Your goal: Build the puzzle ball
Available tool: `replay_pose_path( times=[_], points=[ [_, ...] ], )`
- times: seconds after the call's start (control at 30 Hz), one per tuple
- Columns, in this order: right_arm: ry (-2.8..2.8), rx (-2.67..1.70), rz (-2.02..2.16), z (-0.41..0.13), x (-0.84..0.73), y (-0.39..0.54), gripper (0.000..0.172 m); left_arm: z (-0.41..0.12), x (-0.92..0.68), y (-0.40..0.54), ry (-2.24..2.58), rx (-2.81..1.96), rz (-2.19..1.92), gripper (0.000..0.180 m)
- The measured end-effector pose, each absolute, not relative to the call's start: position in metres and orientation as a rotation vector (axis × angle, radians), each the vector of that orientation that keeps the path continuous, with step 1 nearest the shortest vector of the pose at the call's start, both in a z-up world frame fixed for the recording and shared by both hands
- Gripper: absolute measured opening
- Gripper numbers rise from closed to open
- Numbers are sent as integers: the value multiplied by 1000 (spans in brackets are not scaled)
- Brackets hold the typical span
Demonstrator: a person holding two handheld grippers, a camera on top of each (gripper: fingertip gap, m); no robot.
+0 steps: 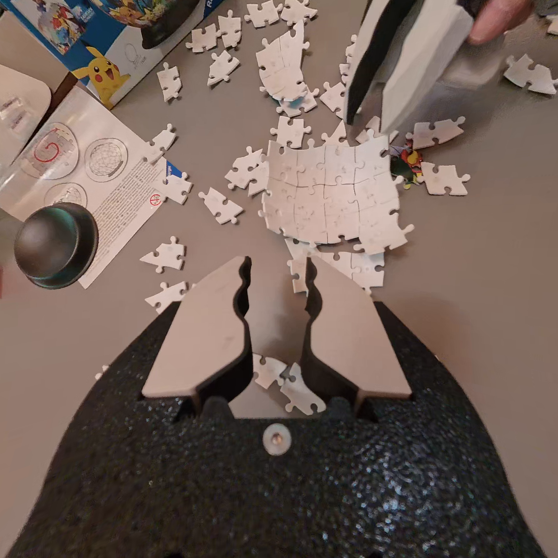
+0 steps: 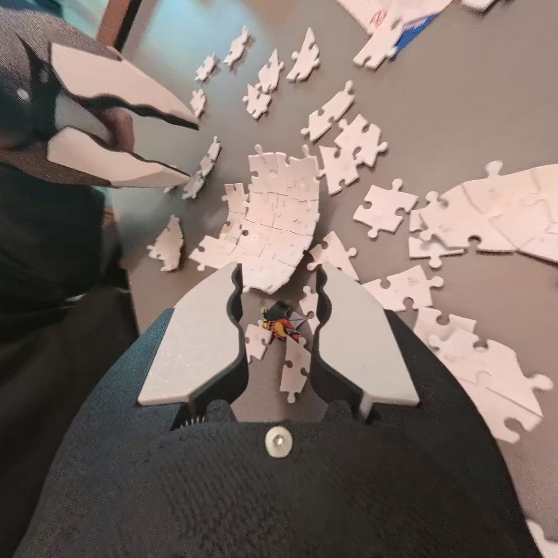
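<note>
I have both grippers over a grey table (image 1: 453, 302) strewn with white, face-down puzzle pieces. My left gripper (image 1: 277, 265) stands with its jaws apart and nothing between the pads; its right fingertip (image 1: 314, 271) lies over the near edge of a small flat joined patch (image 1: 362, 268), and whether it touches I cannot tell. Just beyond is the large curved joined section (image 1: 329, 193), several rows of interlocked pieces bowed like part of a shell, blank side up, which I judge accounts for its rocking posture on the table. My right gripper (image 2: 279, 277) is likewise open and empty, fingertips straddling the near corner of that curved section (image 2: 271, 223) without pressing it. Below its jaws lies 1 piece turned picture-side up (image 2: 279, 324), dark with red and yellow, among white ones. Far left sit a printed box (image 1: 99, 51), an instruction sheet (image 1: 120, 181) and a dark round stand (image 1: 57, 244).
</note>
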State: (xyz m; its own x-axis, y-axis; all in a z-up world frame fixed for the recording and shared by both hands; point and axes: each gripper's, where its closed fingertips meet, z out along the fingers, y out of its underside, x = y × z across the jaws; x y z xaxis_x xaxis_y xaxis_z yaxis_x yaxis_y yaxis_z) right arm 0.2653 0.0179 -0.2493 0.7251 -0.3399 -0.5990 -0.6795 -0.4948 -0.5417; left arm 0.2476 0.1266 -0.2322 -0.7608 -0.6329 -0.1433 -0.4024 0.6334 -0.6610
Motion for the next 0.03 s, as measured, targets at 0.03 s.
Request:
replay_pose_path(
  times=[0.03],
  points=[
    [760,-2132,589,-249,265,20,44,-233,247,126,2495,-829,-881,32]
  ],
)
